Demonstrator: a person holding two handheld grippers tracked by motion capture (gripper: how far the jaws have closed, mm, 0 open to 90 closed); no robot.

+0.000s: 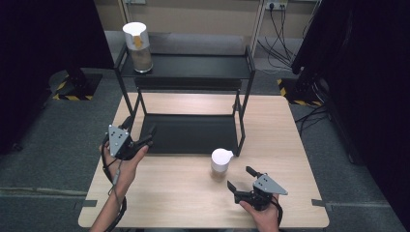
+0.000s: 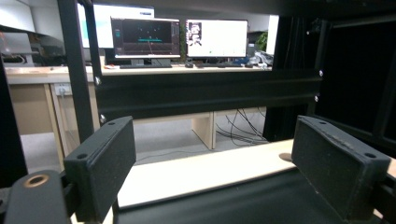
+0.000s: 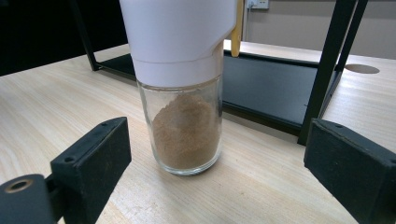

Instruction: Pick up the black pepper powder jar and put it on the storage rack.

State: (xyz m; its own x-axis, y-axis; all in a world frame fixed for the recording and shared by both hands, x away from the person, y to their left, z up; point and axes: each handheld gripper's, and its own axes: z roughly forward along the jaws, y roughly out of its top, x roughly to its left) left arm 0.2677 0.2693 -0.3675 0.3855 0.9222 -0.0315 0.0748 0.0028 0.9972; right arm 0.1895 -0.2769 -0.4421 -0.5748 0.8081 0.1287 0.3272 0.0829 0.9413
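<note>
So there's a wooden table (image 1: 193,193) with a black two-tier rack (image 1: 188,79) sitting toward its far edge, roughly centred. One spice jar (image 1: 221,164) with a white lid stands upright on the bare table just off the rack's near right leg, closer to the near edge than the far one. From the right gripper view you can see it's glass, about half full of brown powder, with a yellowish tab (image 3: 238,25) at the lid's side.

A second jar (image 1: 137,47), same kind, is up on the rack's top shelf at its far left corner.

Right gripper (image 1: 240,178) is held in a hand (image 1: 265,215) near the table's near edge, right of centre. Its jaws are spread wide and aimed at the near jar, which sits between them in its own view but further out, touching neither.

Left gripper (image 1: 147,137) is in the other hand (image 1: 126,164) by the left edge, right at the near left corner of the rack's bottom shelf (image 1: 191,133). Jaws are released too, nothing between them. Its camera looks through the rack at some monitors (image 2: 180,37) on a desk way behind.
</note>
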